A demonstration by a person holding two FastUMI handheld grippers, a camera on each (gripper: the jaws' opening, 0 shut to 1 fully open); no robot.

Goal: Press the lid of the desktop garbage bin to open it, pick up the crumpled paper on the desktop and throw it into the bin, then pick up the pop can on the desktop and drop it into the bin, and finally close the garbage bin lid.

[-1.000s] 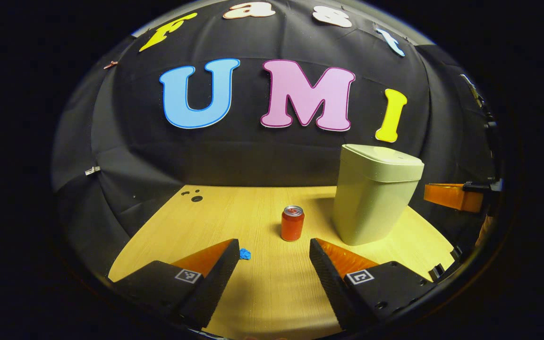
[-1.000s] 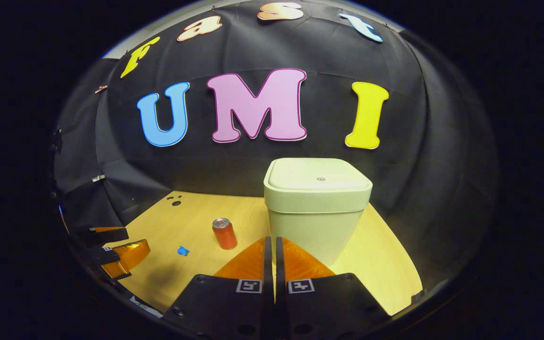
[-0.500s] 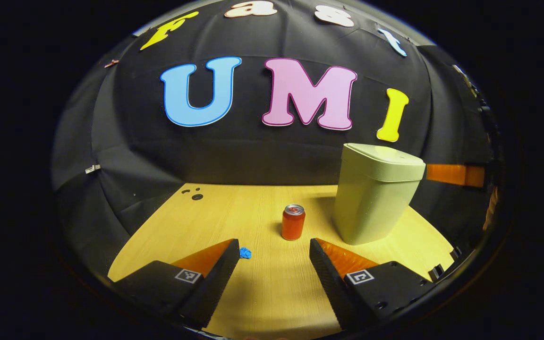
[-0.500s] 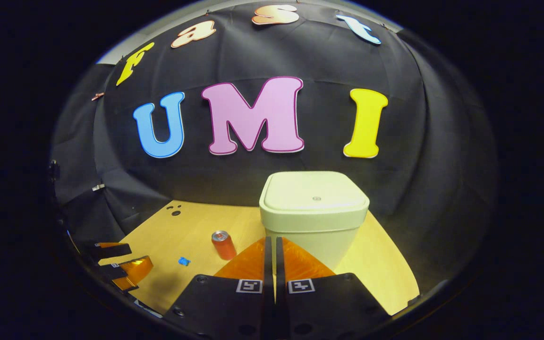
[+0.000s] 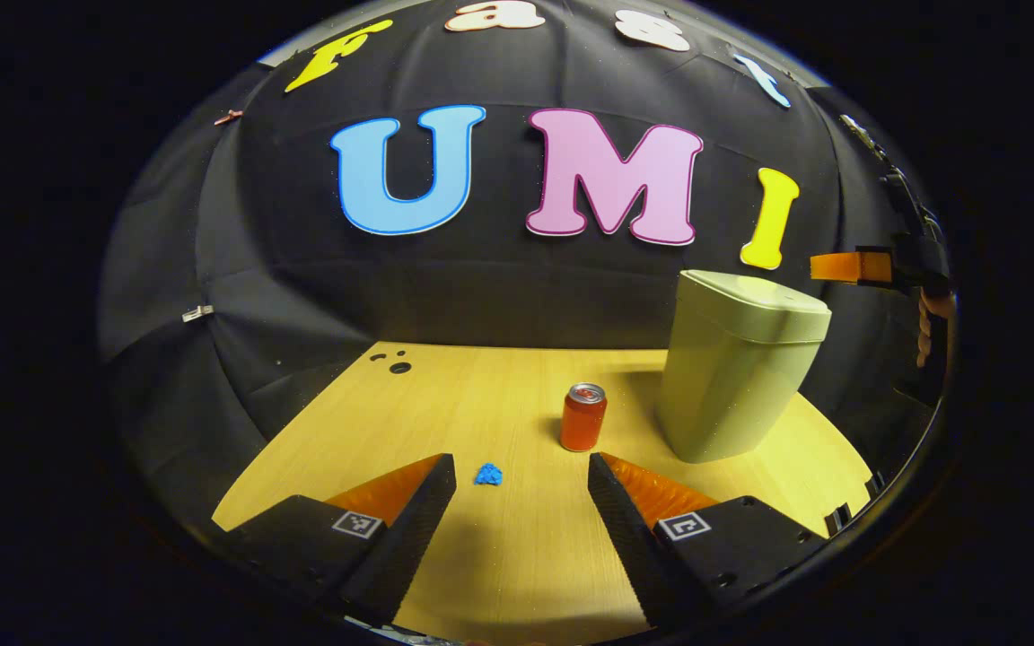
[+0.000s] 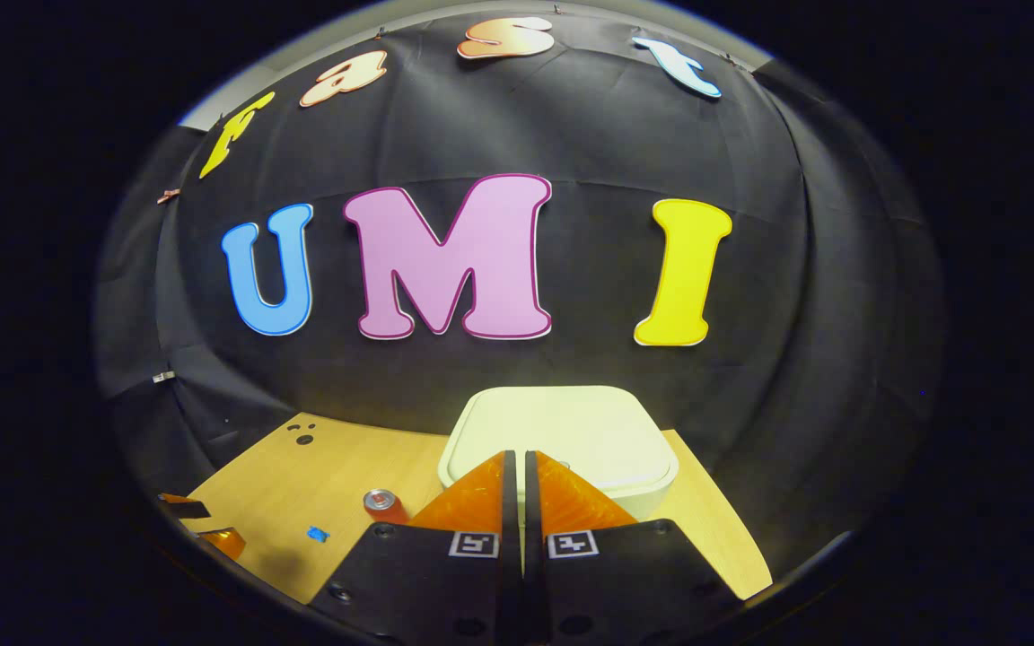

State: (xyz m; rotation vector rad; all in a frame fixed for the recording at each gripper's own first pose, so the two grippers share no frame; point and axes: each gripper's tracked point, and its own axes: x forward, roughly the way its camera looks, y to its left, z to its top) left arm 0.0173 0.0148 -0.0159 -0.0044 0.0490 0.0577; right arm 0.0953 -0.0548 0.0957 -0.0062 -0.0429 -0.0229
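Raised since 1 s ago, the right gripper, fingers pressed together and empty, now overlooks the pale green bin and its shut lid. Press squarely at lid centre. Left gripper gapes wide, empty, near blue crumpled paper; the orange pop can stands beside the bin.
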